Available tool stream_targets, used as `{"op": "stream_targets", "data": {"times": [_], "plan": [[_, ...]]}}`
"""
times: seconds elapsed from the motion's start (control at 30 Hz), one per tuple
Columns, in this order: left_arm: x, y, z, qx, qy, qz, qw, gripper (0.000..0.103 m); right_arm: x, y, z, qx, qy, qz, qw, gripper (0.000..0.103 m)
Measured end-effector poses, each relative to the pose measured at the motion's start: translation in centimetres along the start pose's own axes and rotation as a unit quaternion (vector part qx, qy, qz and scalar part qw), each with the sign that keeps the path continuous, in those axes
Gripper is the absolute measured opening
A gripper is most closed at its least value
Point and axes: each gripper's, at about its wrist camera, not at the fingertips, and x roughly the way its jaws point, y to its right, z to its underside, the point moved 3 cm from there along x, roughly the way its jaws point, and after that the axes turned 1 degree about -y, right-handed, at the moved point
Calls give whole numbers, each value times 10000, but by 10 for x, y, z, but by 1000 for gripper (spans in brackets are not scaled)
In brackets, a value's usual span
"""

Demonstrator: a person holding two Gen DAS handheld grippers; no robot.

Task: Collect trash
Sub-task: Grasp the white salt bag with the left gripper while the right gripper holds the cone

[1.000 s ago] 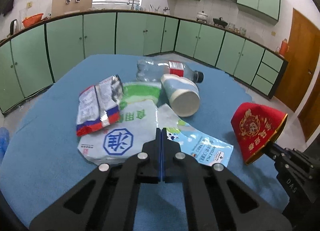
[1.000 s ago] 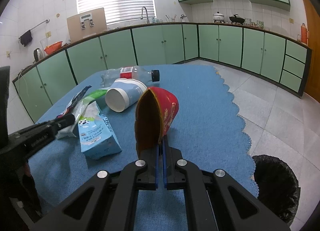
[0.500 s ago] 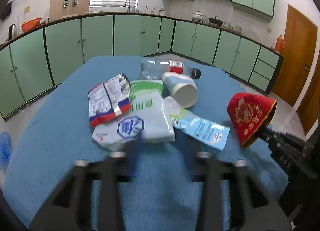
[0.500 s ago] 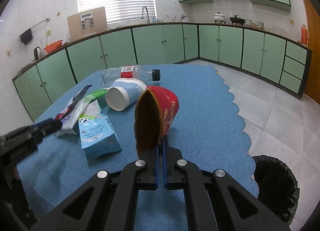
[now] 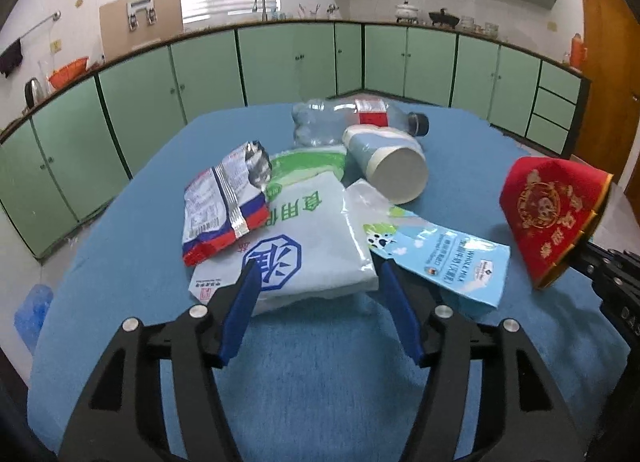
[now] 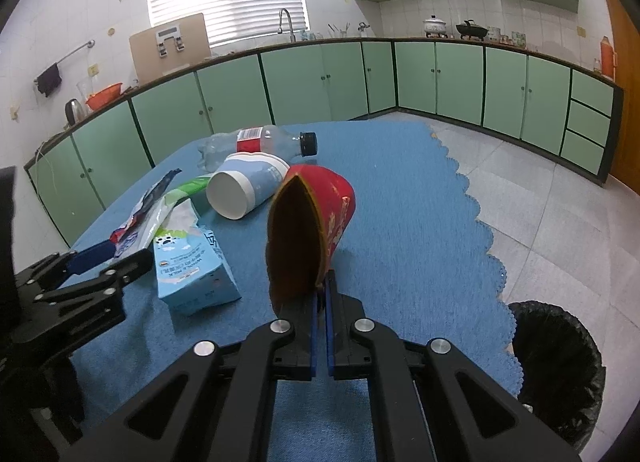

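Collection barely started — judging from the layout, nothing shows as binned yet and nearly all the trash is on the blue tabletop point(image 5: 120, 262). Right gripper point(image 6: 320, 294) has its jaws pinched tight on the rim of a red paper bowl point(image 6: 316, 222), held up off the cloth, opening toward the camera. Left gripper point(image 5: 316, 274) has just been opening its jaws; they now stand roughly half spread, straddling the near edge of the white salt bag point(image 5: 304, 246), and the pads don't visibly press on it, so nothing is held there. Left to collect: salt bag, red-and-blue snack wrapper point(image 5: 224, 206) lying partly on it, green-and-white pouch point(image 5: 308, 166) behind, blue milk carton point(image 5: 440, 258) just beside the bag, white-and-blue cup point(image 5: 388, 162) on its side, clear plastic bottle point(image 5: 352, 118) behind the cup and touching it. The right wrist view alone shows the bin with black liner point(image 6: 556, 374) on the floor past the cloth's scalloped edge — the likely drop point for the bowl; what's inside it can't be made out. It also shows the bowl's brown interior and the left gripper side-on. The left wrist view alone gives the bag's printing, the wrapper's face and the bowl's gold pattern, plus the wooden door point(image 5: 608, 74).
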Motion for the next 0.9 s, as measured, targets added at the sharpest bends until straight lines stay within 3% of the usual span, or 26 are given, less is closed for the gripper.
{"op": "stream_targets", "data": {"times": [0.17, 0.27, 0.43, 0.5, 0.53, 0.73, 0.9], "plan": [[5, 0, -3, -30, -118, -30, 9999, 60, 2, 0, -1, 10, -70, -13, 10000, 4], [7, -1, -8, -47, -159, 37, 9999, 52, 4, -1, -1, 22, -107, -17, 9999, 4], [5, 3, -20, 68, 14, 165, 9998, 22, 6, -1, 0, 54, -159, -44, 9998, 4], [5, 2, -26, 96, 78, 235, 9996, 15, 8, -1, 0, 89, -206, -69, 9997, 4], [5, 2, -27, 84, 93, 254, 9996, 6, 9, -2, 0, 97, -216, -72, 9997, 4], [-9, -7, -33, -128, 360, 299, 9988, 2, 6, -6, -3, 81, -168, -145, 9997, 4], [-29, -15, -43, -289, 638, 374, 9968, 1, -11, -19, -18, -156, 126, -264, 9995, 4]]}}
